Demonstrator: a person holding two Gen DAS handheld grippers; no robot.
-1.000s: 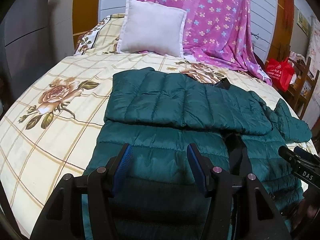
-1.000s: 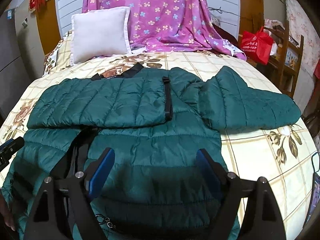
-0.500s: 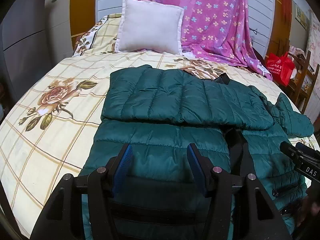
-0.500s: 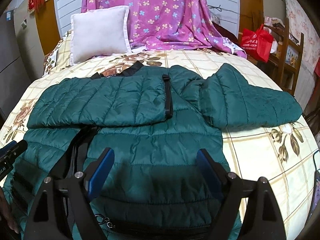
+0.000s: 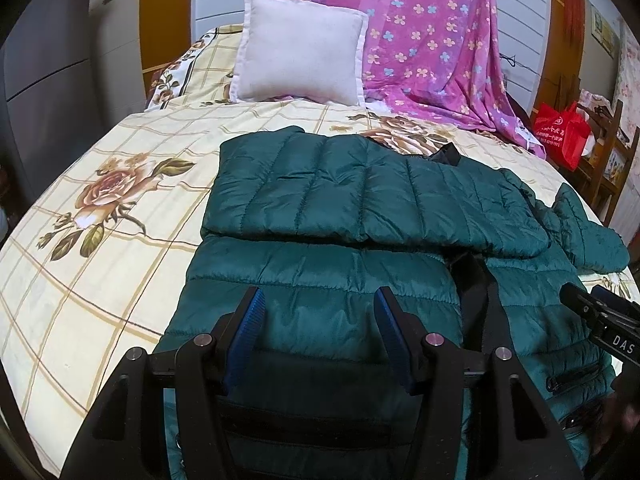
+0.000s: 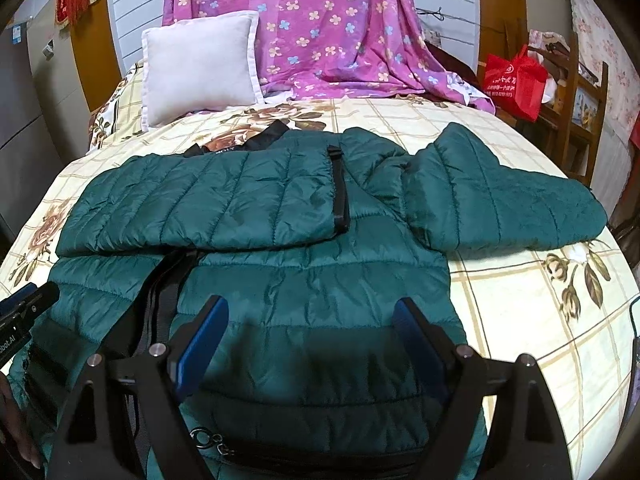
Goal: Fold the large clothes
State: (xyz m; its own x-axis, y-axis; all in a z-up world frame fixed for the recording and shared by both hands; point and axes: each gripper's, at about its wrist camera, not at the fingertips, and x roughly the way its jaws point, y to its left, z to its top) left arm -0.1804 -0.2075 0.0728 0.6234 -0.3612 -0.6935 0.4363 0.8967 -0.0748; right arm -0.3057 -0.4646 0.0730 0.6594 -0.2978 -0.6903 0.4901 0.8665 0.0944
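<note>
A dark green quilted jacket (image 5: pixel 360 248) lies flat on the bed, hem toward me; it also shows in the right wrist view (image 6: pixel 304 280). Its left sleeve (image 6: pixel 208 204) is folded across the chest. Its right sleeve (image 6: pixel 500 200) lies out to the right on the sheet. The black zipper band (image 5: pixel 476 296) runs down the front. My left gripper (image 5: pixel 320 304) is open and empty above the jacket's lower left part. My right gripper (image 6: pixel 310 314) is open and empty above the lower right part.
The bed has a cream checked sheet with roses (image 5: pixel 104 200). A white pillow (image 5: pixel 300 68) and a purple flowered blanket (image 5: pixel 432 40) stand at the headboard. A red bag (image 6: pixel 516 80) sits on a wooden chair (image 6: pixel 584 100) to the right of the bed.
Both grippers have drifted slightly back and up from the jacket, so a little more of it shows. Both stay open. The jacket has not moved.
</note>
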